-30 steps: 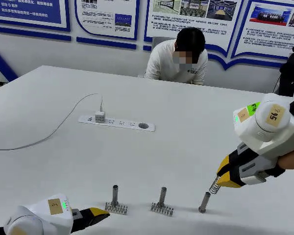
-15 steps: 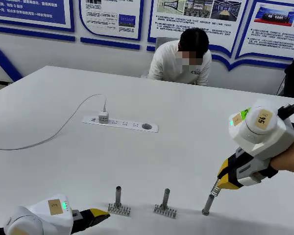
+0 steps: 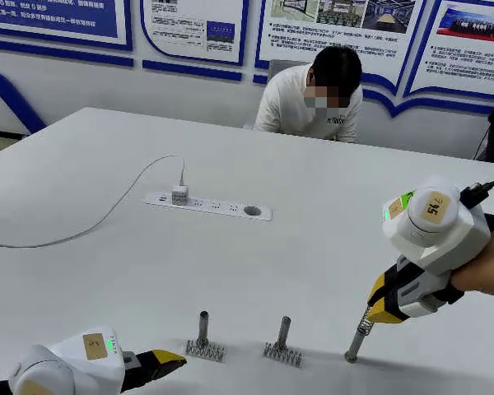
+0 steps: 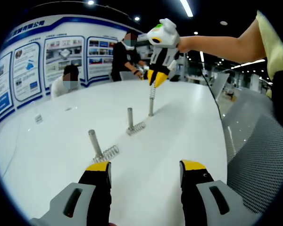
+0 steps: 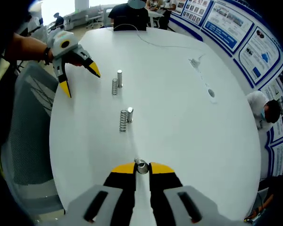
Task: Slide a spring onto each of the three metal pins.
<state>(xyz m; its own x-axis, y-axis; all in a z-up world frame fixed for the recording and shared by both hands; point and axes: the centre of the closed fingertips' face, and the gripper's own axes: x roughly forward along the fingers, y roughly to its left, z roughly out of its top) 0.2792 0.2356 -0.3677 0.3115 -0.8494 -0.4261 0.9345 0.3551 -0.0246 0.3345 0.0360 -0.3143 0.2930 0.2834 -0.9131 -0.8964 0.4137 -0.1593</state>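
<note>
The right gripper is clenched on the held spring, which hangs from its yellow tips with its lower end at the top of the end pin, roughly in line with it. A second ago this spring hung beside and above that top, apart from it. Next to the end pin stands the middle pin, then the far pin. A second spring and a third spring lie at their feet. That makes three pins and three springs. Beyond the far pin, the left gripper sits low over the white table, jaws spread, holding nothing.
</note>
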